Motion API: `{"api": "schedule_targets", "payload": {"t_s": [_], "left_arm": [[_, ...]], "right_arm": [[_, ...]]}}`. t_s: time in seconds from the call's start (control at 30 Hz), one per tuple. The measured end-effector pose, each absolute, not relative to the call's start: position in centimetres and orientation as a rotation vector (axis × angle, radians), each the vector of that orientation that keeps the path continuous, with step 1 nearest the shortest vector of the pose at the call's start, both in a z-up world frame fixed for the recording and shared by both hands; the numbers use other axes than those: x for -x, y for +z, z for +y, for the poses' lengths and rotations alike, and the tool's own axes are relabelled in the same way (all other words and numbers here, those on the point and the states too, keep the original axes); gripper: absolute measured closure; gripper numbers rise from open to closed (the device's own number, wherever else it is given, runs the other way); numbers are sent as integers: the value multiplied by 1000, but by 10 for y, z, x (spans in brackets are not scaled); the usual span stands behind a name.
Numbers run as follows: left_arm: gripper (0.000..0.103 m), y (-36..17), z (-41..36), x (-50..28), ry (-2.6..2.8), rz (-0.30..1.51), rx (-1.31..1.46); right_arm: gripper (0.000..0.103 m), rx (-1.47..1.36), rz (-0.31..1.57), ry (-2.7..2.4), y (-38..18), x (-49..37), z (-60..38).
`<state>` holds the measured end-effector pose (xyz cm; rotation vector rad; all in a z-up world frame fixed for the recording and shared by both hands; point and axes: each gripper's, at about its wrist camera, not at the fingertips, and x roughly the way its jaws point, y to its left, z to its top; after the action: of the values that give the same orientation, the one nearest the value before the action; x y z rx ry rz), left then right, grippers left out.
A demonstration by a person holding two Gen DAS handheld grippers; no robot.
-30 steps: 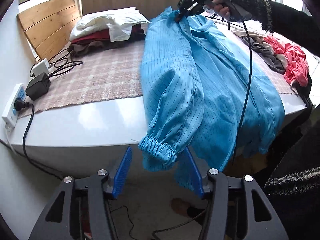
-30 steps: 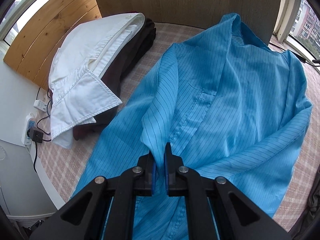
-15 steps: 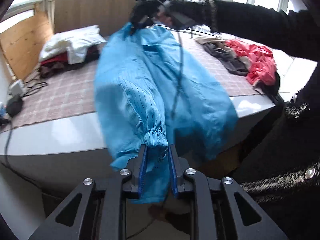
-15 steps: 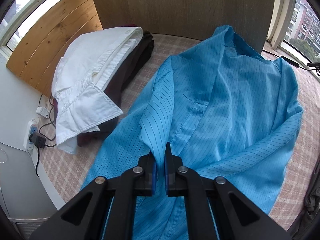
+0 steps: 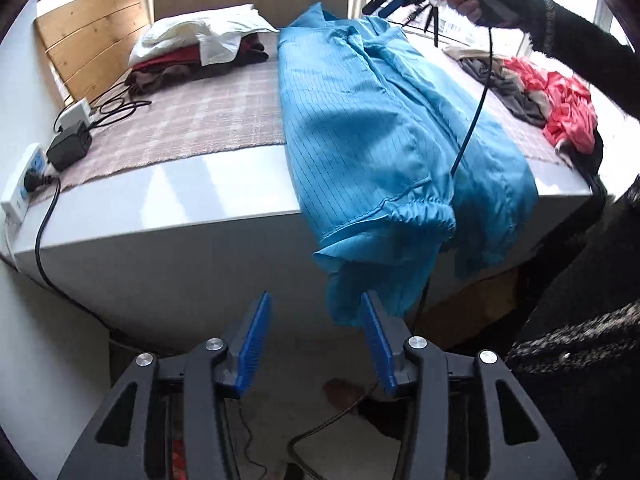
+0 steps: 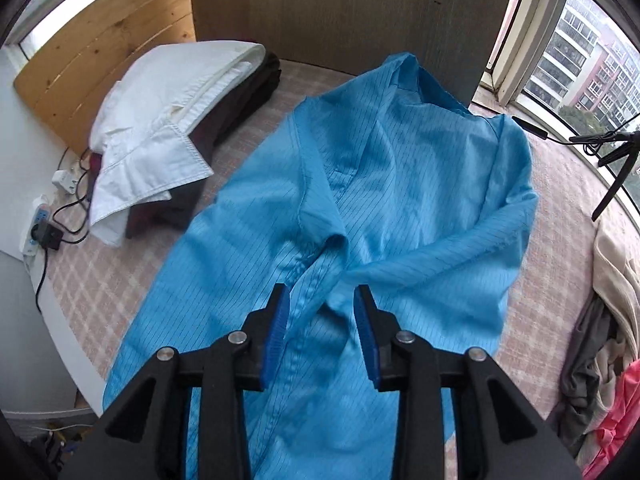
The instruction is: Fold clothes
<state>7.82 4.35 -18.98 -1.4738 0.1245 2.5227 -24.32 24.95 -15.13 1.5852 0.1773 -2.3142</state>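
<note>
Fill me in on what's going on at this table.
A person with a gripper in each hand is folding a blue striped jacket laid on a checked cloth. Neither gripper holds it: the left gripper is opening below the hanging cuffed sleeve, and the right gripper is opening above the jacket's front. Folded clothes are stacked at one side, unfolded ones heaped at the other.

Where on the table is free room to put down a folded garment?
Bare mat lies between the folded pile and the blue coat. The plugs crowd the left edge; loose clothes fill the right.
</note>
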Motion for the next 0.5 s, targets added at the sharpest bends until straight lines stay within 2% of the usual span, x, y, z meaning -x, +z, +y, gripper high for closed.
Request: {"api": "schedule_targets", "payload": {"t_s": [0.07,0.13,0.2,0.3,0.5], "left_arm": [[58,-201,40,-73,2482,186,1476],[58,-212,29,-72,2427,132,1468],[58,-222,18,-71,2373,81,1459],[59,-238,2,-72,2286,16,1477],[60,-240,-20,-74,2223,-61,1372]], "right_arm": [[70,-1524,150,-2257,-135,210,252],[70,-1453,170,-2156,-124,161,242],[70,-1401,292,-2058,-125,104,214],[70,-1401,473,-1880,-154,25,148],[69,-1340,914,-1698,-228,-62,50]]}}
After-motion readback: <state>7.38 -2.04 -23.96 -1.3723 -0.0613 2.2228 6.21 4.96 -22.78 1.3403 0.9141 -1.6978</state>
